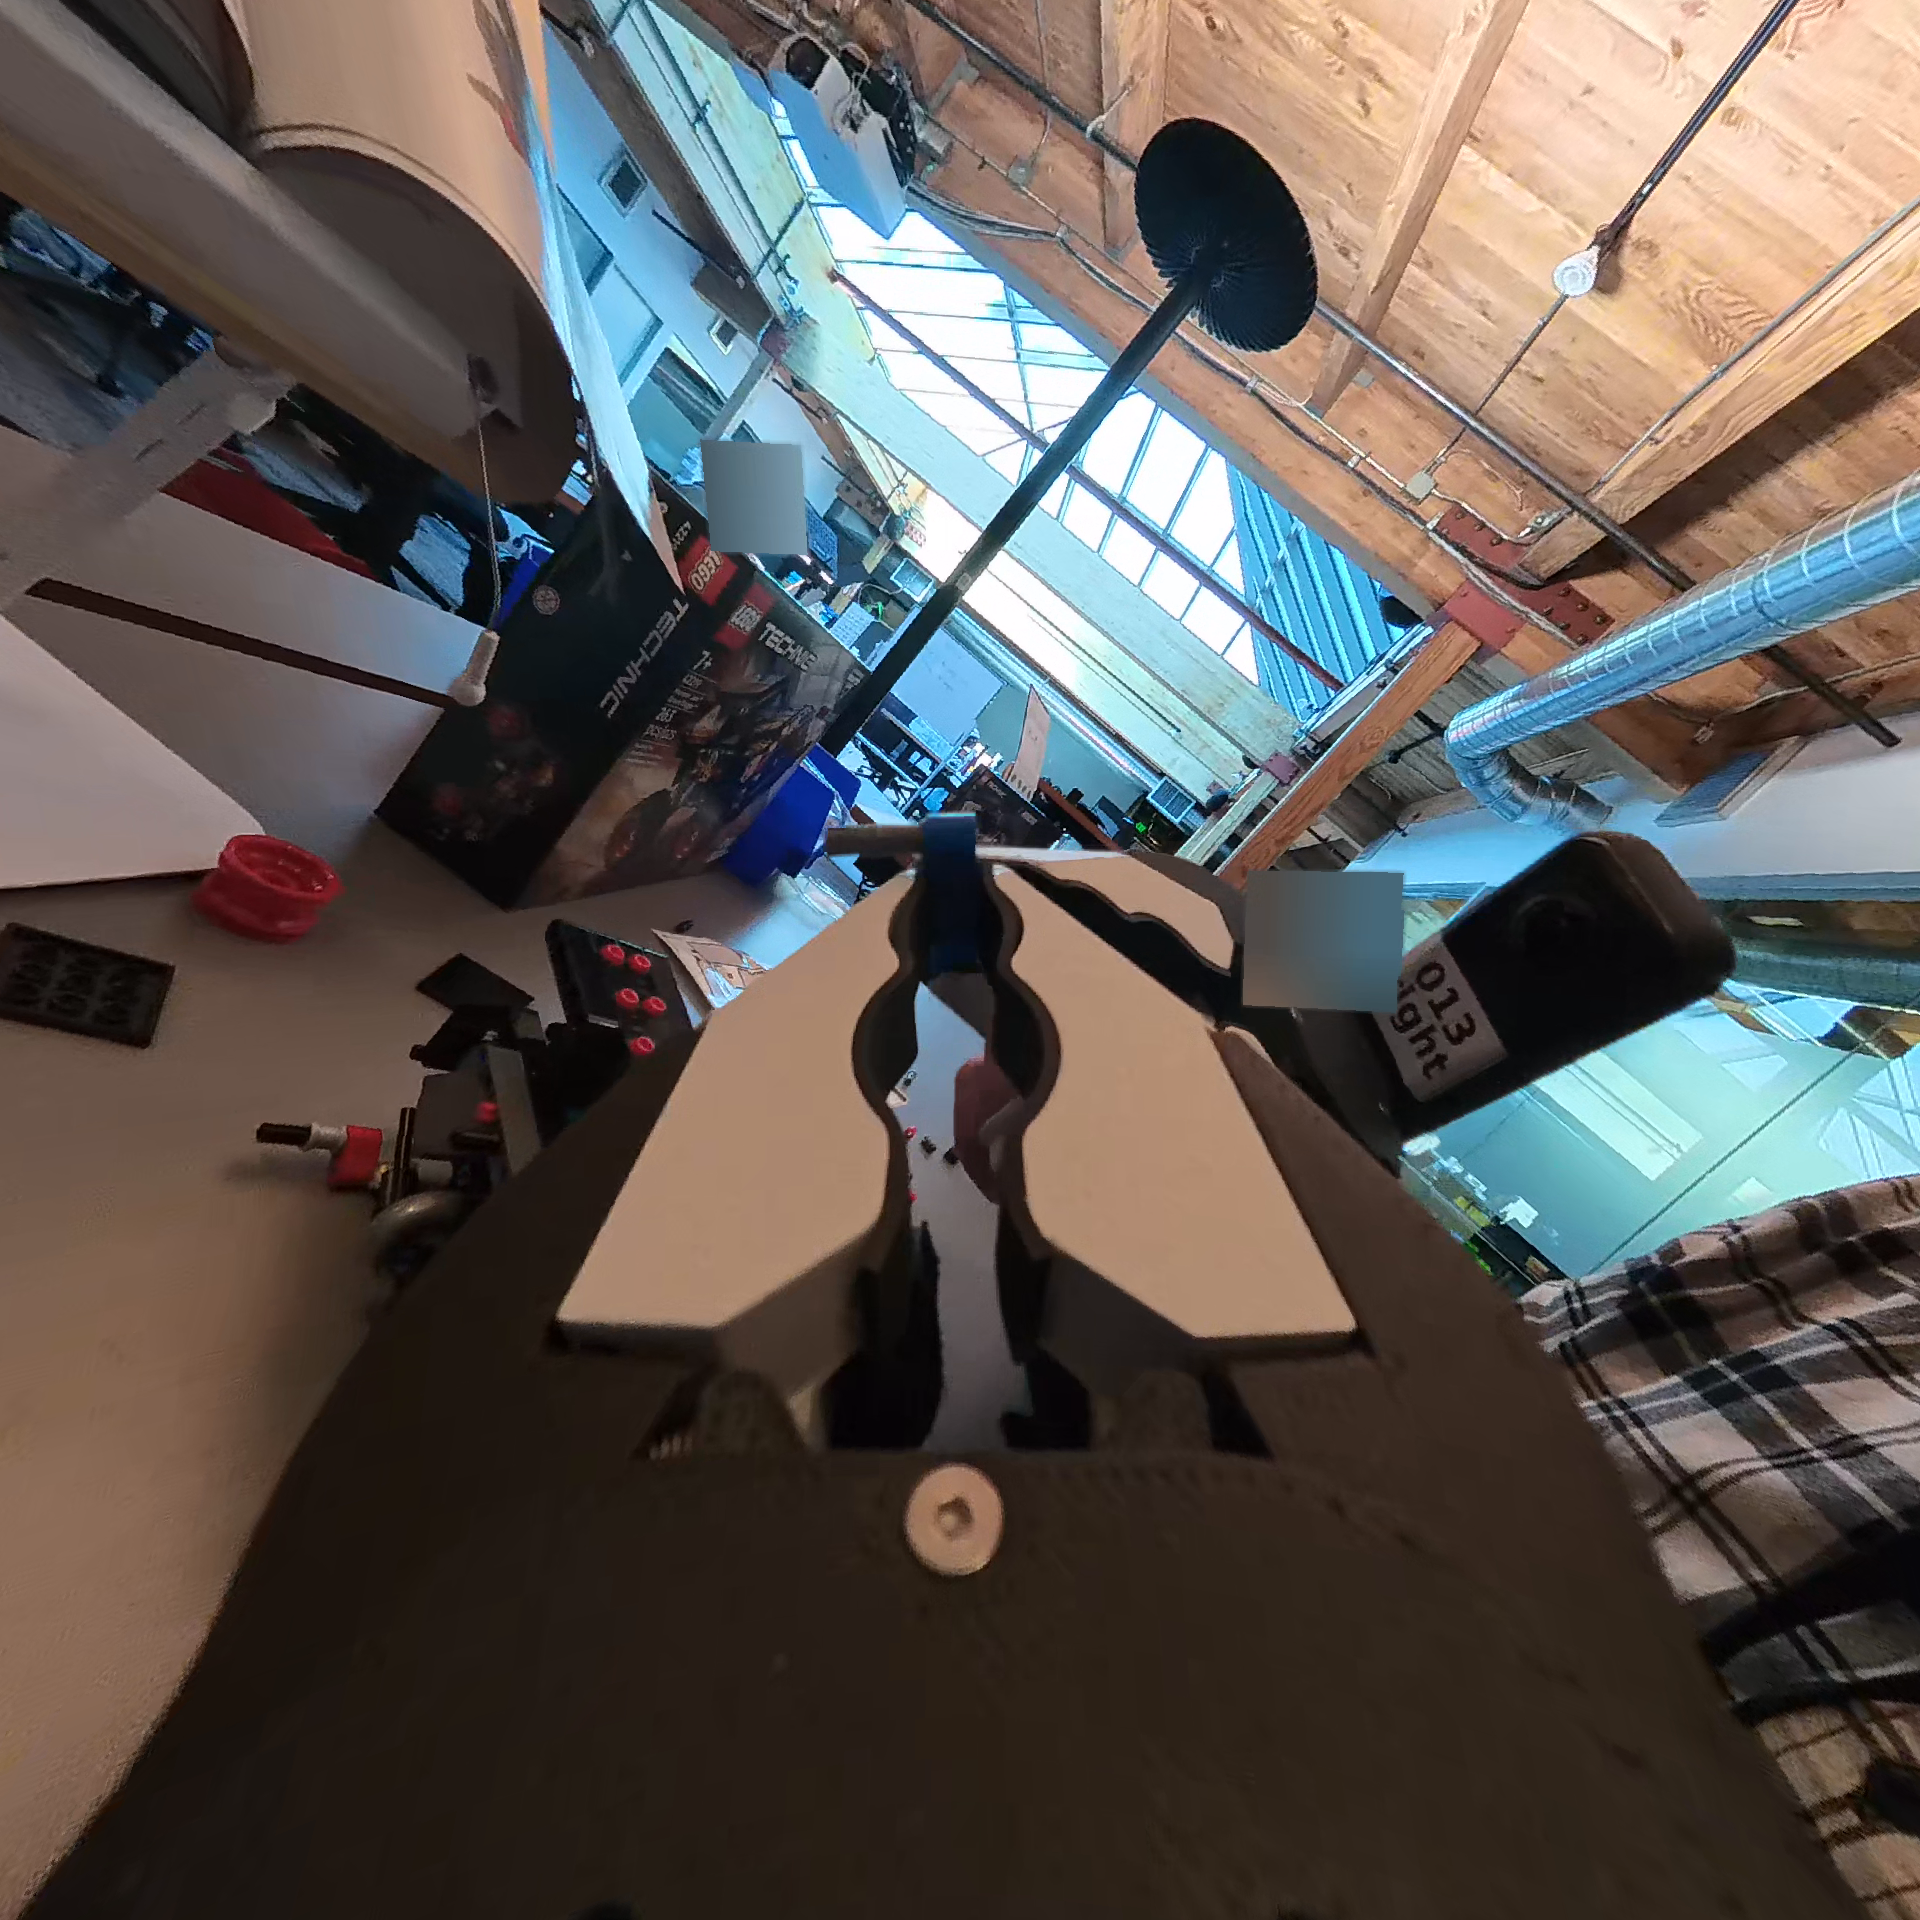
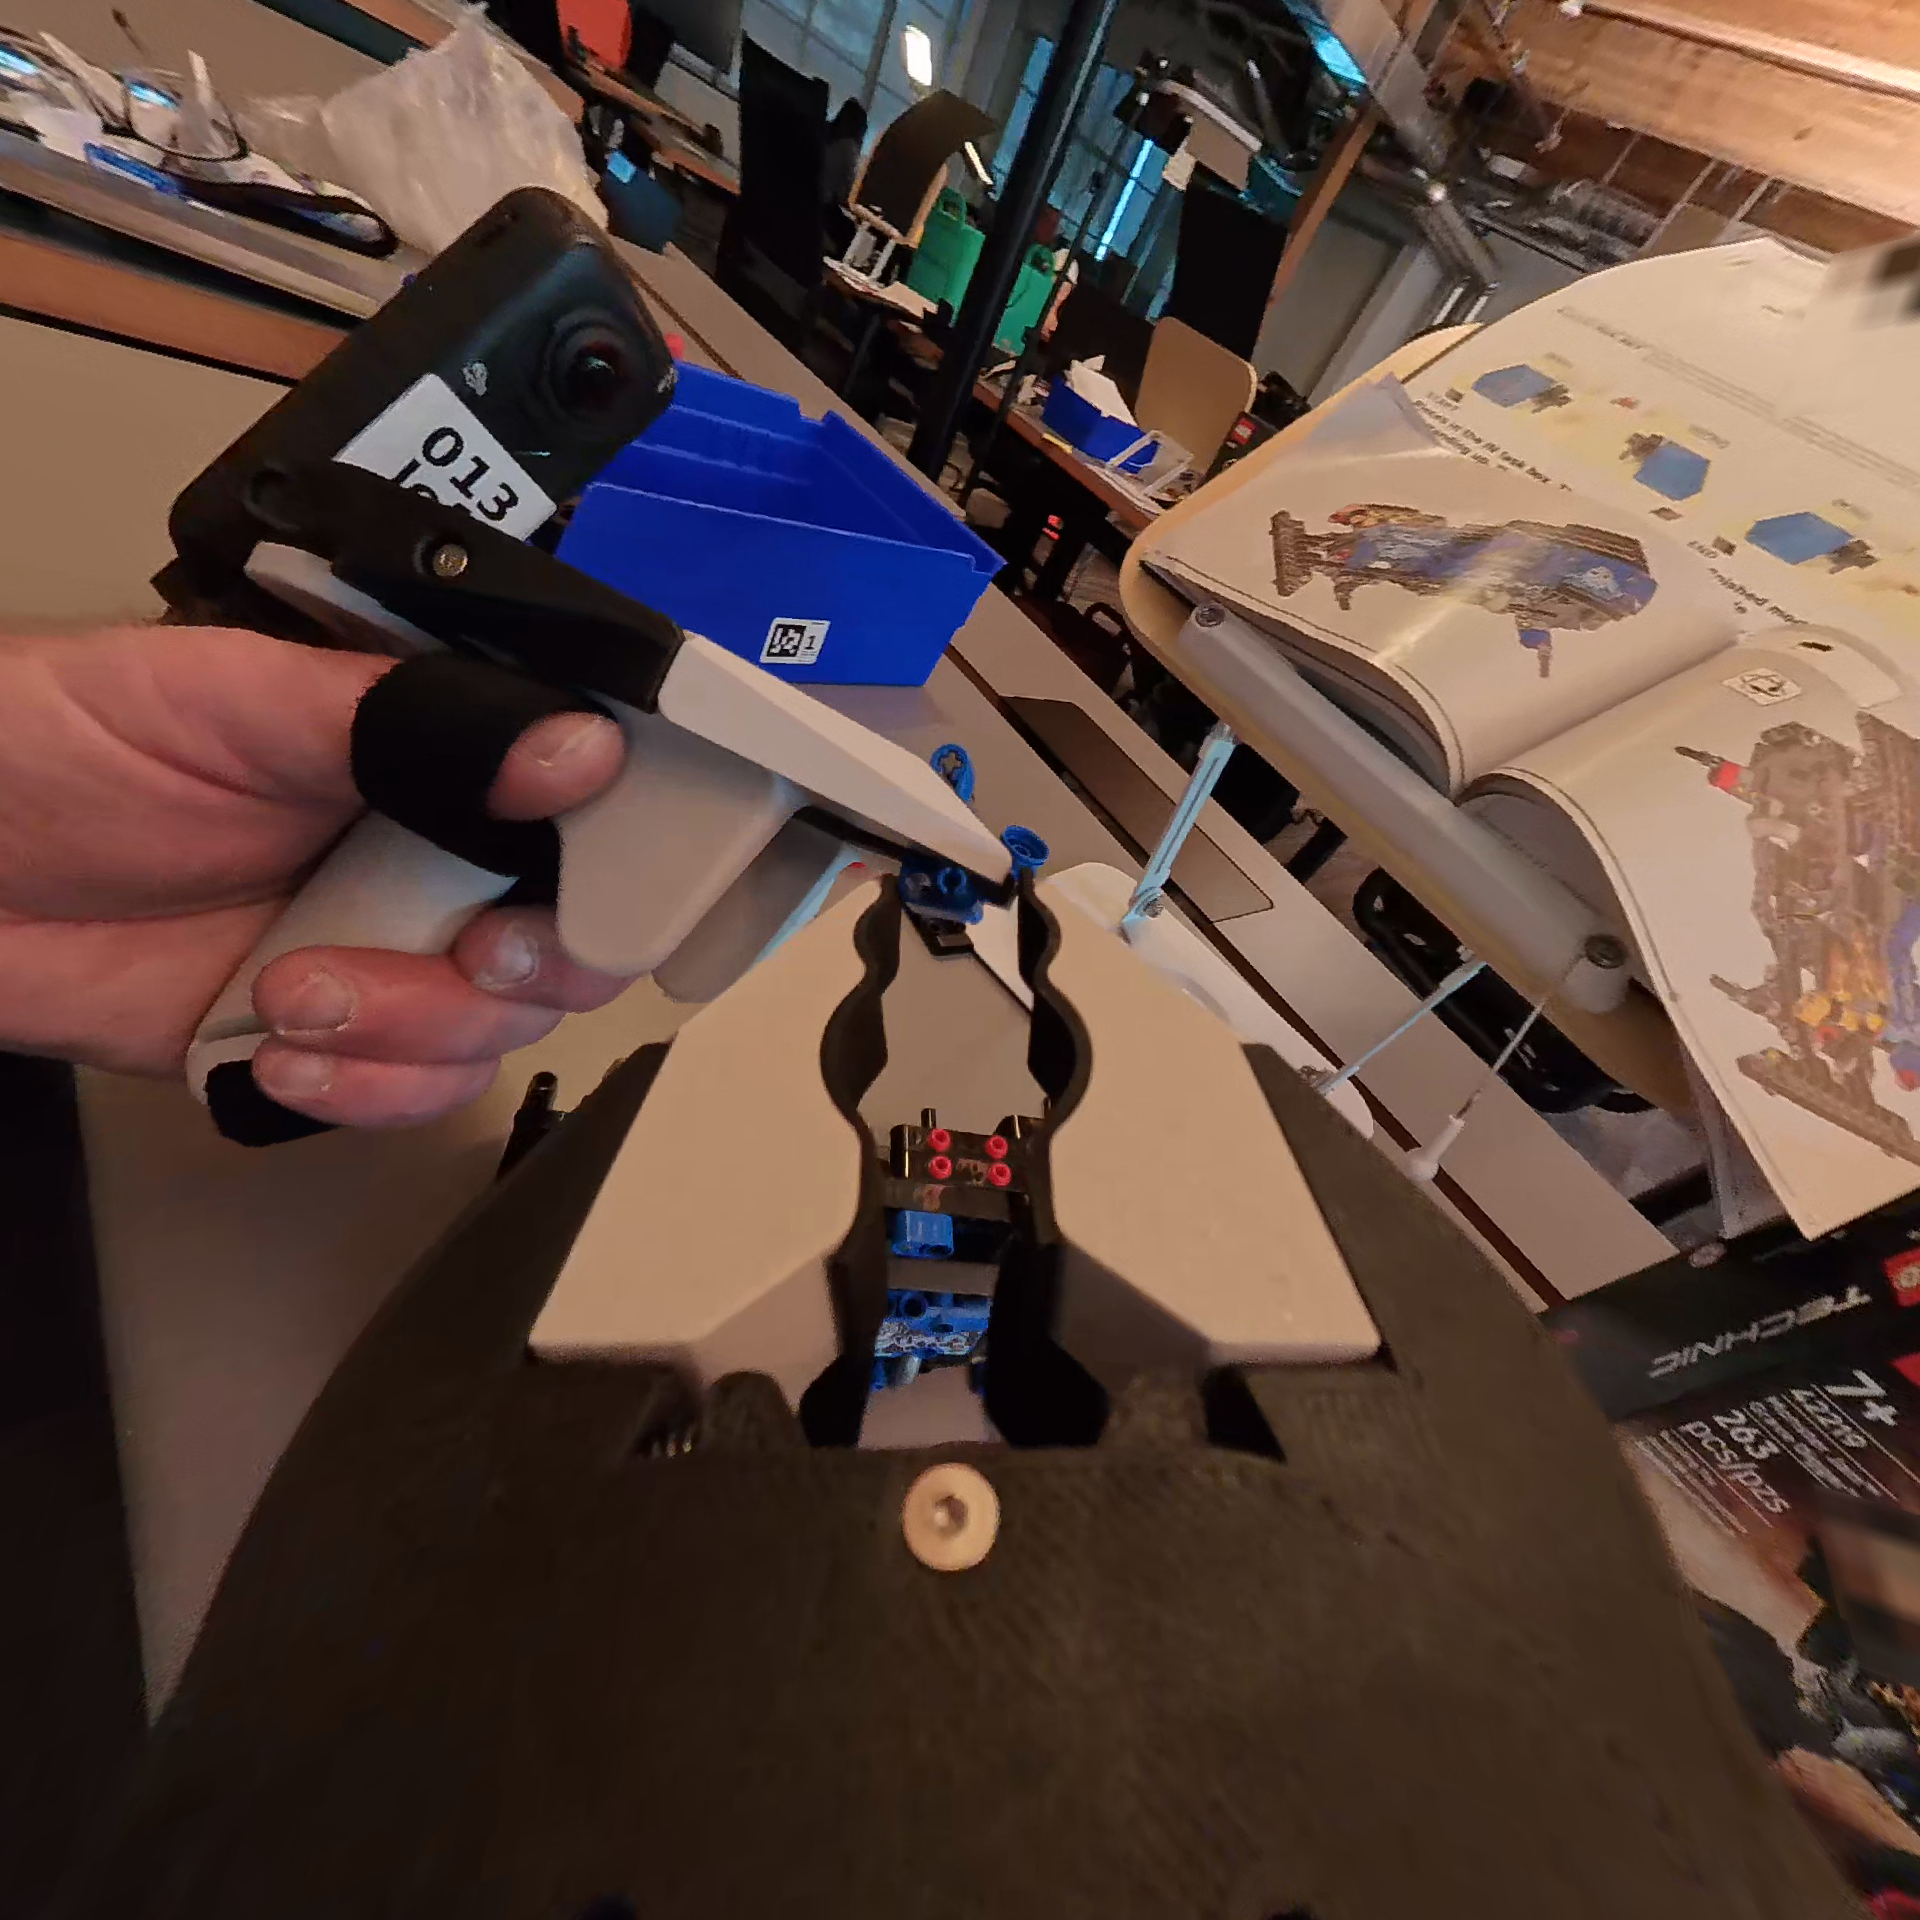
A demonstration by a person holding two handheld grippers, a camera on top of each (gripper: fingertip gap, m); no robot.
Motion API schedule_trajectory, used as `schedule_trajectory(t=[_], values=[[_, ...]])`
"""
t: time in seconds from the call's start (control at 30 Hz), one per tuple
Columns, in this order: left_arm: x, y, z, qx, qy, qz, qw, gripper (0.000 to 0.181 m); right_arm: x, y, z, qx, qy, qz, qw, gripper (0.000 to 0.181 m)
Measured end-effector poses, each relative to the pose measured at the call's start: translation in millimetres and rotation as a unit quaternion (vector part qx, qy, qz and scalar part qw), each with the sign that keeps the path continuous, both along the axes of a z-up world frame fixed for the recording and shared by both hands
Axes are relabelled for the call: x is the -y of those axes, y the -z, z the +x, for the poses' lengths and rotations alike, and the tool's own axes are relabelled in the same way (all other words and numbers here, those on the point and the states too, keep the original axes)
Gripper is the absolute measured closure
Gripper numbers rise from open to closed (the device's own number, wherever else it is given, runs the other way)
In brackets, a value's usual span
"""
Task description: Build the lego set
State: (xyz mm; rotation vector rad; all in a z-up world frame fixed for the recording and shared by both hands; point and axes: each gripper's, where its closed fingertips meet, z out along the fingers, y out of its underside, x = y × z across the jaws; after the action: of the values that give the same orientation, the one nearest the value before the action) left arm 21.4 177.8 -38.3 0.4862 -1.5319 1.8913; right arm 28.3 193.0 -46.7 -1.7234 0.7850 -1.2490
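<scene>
jaws, left gripper [image 1: 951,883]: clenched on a small blue lego connector [image 1: 952,902] at the tips, with a grey axle [image 1: 871,840] sticking out of it to one side; the piece is held up off the surface.
jaws, right gripper [image 2: 956,904]: parted a little at the tips, which sit on either side of a small blue and black lego cluster [image 2: 940,891]; whether they grip it cannot be told. seen from this side, the left gripper comes in from the left with its white finger [image 2: 831,764] touching that same cluster, held by a person's hand [image 2: 312,862].
seen through the right gripper's gap: a partly built lego assembly [image 2: 940,1195], black with red pins on top and blue parts below, lying on the surface.
left wrist view, on the grey surface [image 1: 156,1299]: a dark assembly with red pins [image 1: 520,1081], a black plate [image 1: 78,982] and a red wheel rim [image 1: 268,885] well apart from it.
beyond these: the dark lego box [image 1: 623,717], standing upright.
right wrist view, middle distance: a blue bin [image 2: 769,530] on the surface behind the left gripper.
to the right: an open instruction booklet [image 2: 1558,644] on a tilted stand.
far: a black pole [image 1: 1039,499] and a wooden ceiling [image 1: 1507,208].
</scene>
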Motion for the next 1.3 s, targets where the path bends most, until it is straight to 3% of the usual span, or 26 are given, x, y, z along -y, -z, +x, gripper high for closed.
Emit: schedule_trajectory(t=[0.17,0.73,1.03,1.17,1.3], values=[[-1,4,2,0.010,-0.011,0.014,1.000,0.173,2,3,2,0.001,0.007,0.000,1.000,0.169],[-5,5,1,0.049,-0.022,0.031,0.998,0.175,7,2,-2,0.007,-0.033,0.034,0.999,0.168],[-8,2,3,0.061,-0.031,0.031,0.997,0.174,9,-1,-6,0.010,-0.030,0.007,0.999,0.168],[-16,-3,13,0.072,-0.048,0.031,0.996,0.172,19,-7,-14,-0.005,-0.036,0.073,0.997,0.168],[-9,2,-1,0.094,-0.014,0.053,0.994,0.170,24,-5,-25,-0.011,-0.035,0.102,0.994,0.168]])
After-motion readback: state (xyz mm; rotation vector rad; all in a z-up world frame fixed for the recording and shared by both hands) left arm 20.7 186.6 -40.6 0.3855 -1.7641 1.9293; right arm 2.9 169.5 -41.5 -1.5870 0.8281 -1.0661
